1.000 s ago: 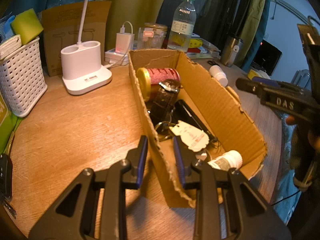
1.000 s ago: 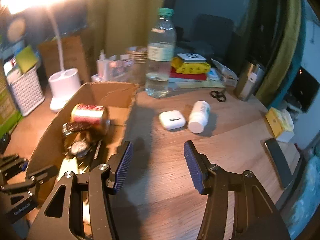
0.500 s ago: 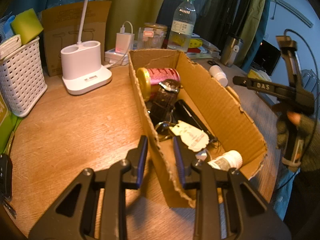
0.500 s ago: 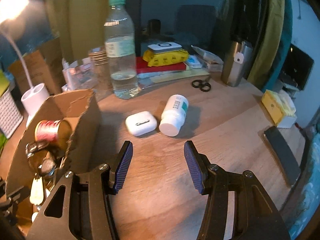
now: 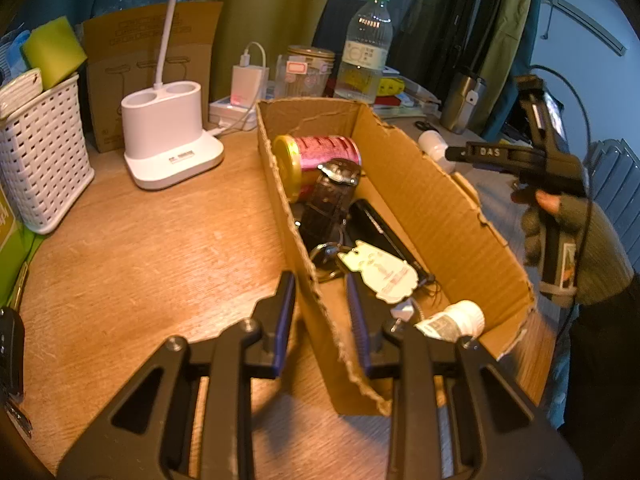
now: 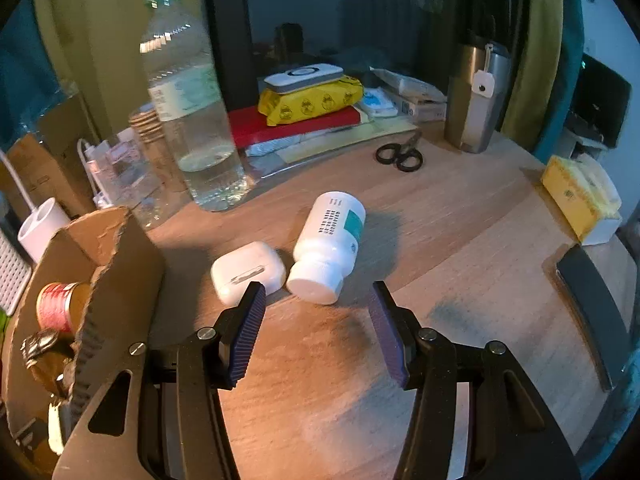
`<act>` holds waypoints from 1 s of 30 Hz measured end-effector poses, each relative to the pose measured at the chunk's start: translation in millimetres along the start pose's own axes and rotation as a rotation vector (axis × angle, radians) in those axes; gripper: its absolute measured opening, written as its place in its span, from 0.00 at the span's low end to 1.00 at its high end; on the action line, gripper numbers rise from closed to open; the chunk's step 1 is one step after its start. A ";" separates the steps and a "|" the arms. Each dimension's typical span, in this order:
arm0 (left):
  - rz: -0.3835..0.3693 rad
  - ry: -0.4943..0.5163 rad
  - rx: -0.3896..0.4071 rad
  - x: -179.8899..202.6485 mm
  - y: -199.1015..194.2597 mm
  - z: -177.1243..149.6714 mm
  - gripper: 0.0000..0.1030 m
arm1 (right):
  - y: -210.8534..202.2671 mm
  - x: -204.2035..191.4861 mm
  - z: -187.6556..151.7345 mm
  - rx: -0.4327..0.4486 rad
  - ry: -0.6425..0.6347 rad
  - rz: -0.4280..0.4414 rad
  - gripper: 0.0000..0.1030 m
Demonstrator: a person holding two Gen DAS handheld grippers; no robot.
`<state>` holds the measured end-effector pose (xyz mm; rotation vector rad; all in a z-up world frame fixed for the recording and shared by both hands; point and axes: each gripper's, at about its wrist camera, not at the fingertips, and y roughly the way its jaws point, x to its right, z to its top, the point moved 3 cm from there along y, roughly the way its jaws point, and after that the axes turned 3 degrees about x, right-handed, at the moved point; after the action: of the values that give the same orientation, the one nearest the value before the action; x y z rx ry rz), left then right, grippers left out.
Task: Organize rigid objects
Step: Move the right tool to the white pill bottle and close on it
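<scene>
My left gripper (image 5: 320, 286) is shut on the near left wall of the torn cardboard box (image 5: 440, 216), one finger outside and one inside. In the box lie a pink can (image 5: 320, 156), a dark-strapped watch (image 5: 332, 196), a flat black device (image 5: 380, 228), a cat-shaped key tag (image 5: 376, 268) and a small white bottle (image 5: 452, 320). My right gripper (image 6: 317, 304) is open over the table, right of the box. Just beyond its fingertips lie a white pill bottle (image 6: 332, 248) on its side and a white earbud case (image 6: 248, 272).
A water bottle (image 6: 192, 120), scissors (image 6: 400, 156), a steel tumbler (image 6: 476, 100), stacked packets (image 6: 312, 100), a yellow box (image 6: 576, 196) and a black slab (image 6: 592, 300) share the right side. A white lamp base (image 5: 168, 140) and basket (image 5: 44, 152) stand left.
My right gripper has swung away from the box toward the pill bottle and earbud case, which now lie close to its fingertips. The left gripper has kept its hold on the box wall.
</scene>
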<state>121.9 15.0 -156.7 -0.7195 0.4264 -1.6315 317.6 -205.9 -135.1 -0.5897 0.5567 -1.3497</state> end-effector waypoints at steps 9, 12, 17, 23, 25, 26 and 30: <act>-0.001 0.000 0.000 -0.2 0.1 0.0 0.27 | 16.6 11.9 16.9 0.012 0.046 -0.030 0.55; 0.000 0.000 0.000 -0.2 0.1 0.1 0.27 | 22.8 12.9 20.8 0.008 0.058 -0.023 0.55; 0.000 0.000 0.000 -0.2 -0.1 0.2 0.27 | 36.5 15.0 25.9 -0.004 0.081 -0.019 0.55; -0.001 -0.001 0.000 -0.3 0.1 0.1 0.27 | 48.8 19.9 29.9 -0.018 0.119 -0.022 0.55; 0.000 -0.001 0.000 -0.3 0.1 0.2 0.27 | 52.0 21.7 31.0 -0.025 0.121 -0.031 0.55; 0.000 -0.001 0.000 -0.3 0.1 0.2 0.27 | 53.4 22.4 31.4 -0.028 0.120 -0.036 0.55; 0.000 0.000 0.000 -0.4 0.1 0.2 0.27 | 61.1 26.4 31.4 -0.052 0.126 -0.052 0.55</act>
<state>122.2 15.4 -156.7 -0.7201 0.4261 -1.6316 386.7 -222.4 -154.3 -0.5673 0.6837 -1.4321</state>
